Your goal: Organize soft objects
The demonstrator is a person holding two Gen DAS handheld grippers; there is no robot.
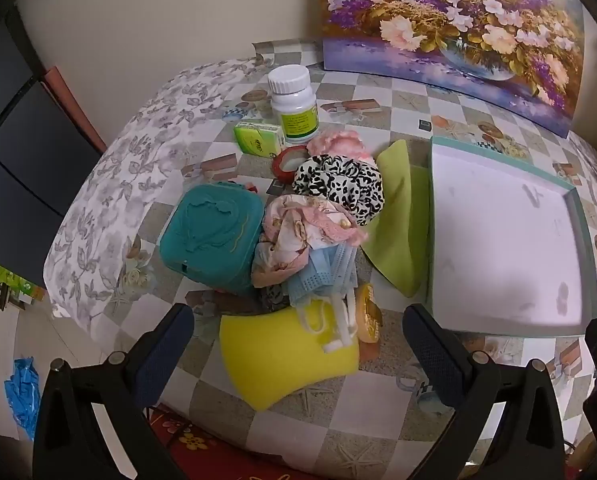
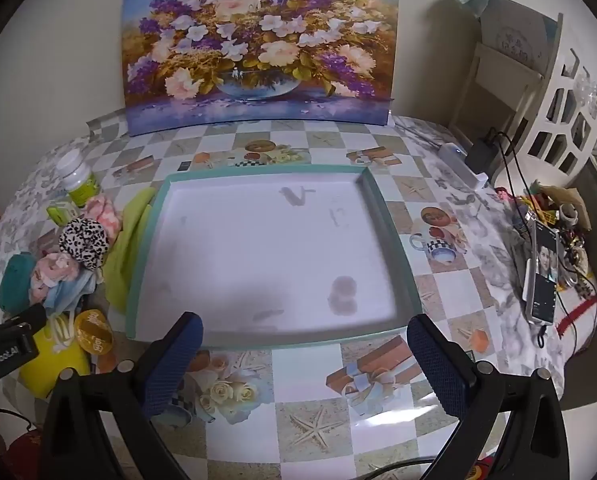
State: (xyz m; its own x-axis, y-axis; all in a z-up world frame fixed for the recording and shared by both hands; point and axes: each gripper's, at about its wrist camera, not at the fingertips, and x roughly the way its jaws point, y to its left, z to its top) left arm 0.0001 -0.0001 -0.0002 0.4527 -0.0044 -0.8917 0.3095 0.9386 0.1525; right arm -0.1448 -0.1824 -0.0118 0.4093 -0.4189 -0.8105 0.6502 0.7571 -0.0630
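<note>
The left gripper (image 1: 298, 344) hangs tilted down over a heap of soft things, its blue-padded fingers (image 1: 162, 356) spread wide with nothing between them; just ahead of them lies a yellow sponge (image 1: 274, 364) with white mask loops trailing over it. The right gripper (image 2: 304, 364) is likewise spread wide and empty, poised above the near rim of a shallow white tray (image 2: 136, 292) with a teal border, whose floor carries only faint stains. Beyond the yellow sponge the heap rises: blue face masks (image 1: 322, 276), a pink floral cloth (image 1: 294, 232), a black-and-white leopard-print scrunchie (image 1: 338, 184) and a fluffy pink scrunchie (image 1: 334, 142), with a teal zip pouch (image 1: 210, 232) touching the pile on its left and a green sponge (image 1: 398, 216) wedged between pile and tray. A gold round tin (image 1: 370, 316) sits beside the yellow sponge, and a white pill bottle (image 1: 294, 100), a small green box (image 1: 258, 138) and a red tape roll (image 1: 288, 162) stand behind. All rest on a desk (image 2: 310, 424) under a checked, printed cloth; a flower painting (image 2: 258, 44) leans on the wall, and a phone (image 2: 542, 276) lies at the far right among cables.
</note>
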